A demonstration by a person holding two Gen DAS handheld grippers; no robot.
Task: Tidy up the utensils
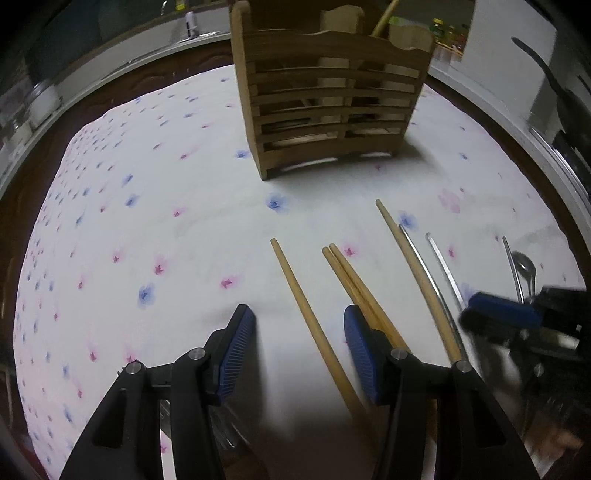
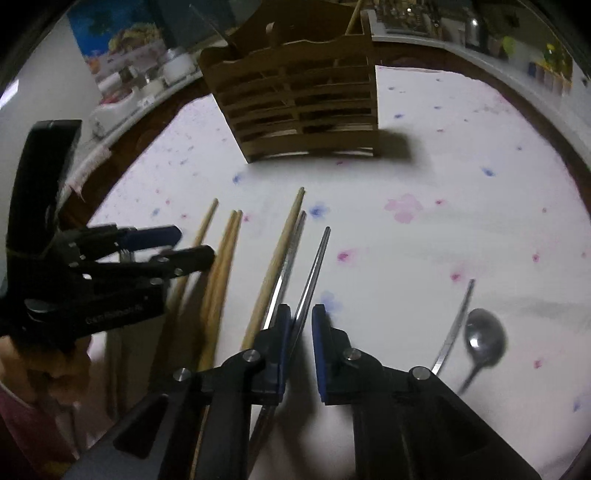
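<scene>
From the left wrist camera, the left gripper (image 1: 299,314) hangs low over the surface (image 1: 166,221) with its jaws spread wide. One wooden chopstick (image 1: 314,325) lies between its fingers, untouched; a pair of wooden chopsticks (image 1: 354,284) runs under the right finger. Further right lie a long wooden chopstick (image 1: 417,273), two metal chopsticks (image 1: 445,267) and a spoon (image 1: 526,269). The slatted wooden utensil holder (image 1: 328,103) stands upright at the far side, with one wooden stick (image 1: 384,18) rising from it; its other contents are too dim to tell.

From the right wrist camera, the right gripper (image 2: 301,314) is narrowed around one metal chopstick (image 2: 314,273), the pads just beside it; contact cannot be told. Small white lettering on the left gripper's body is too blurred to read.
</scene>
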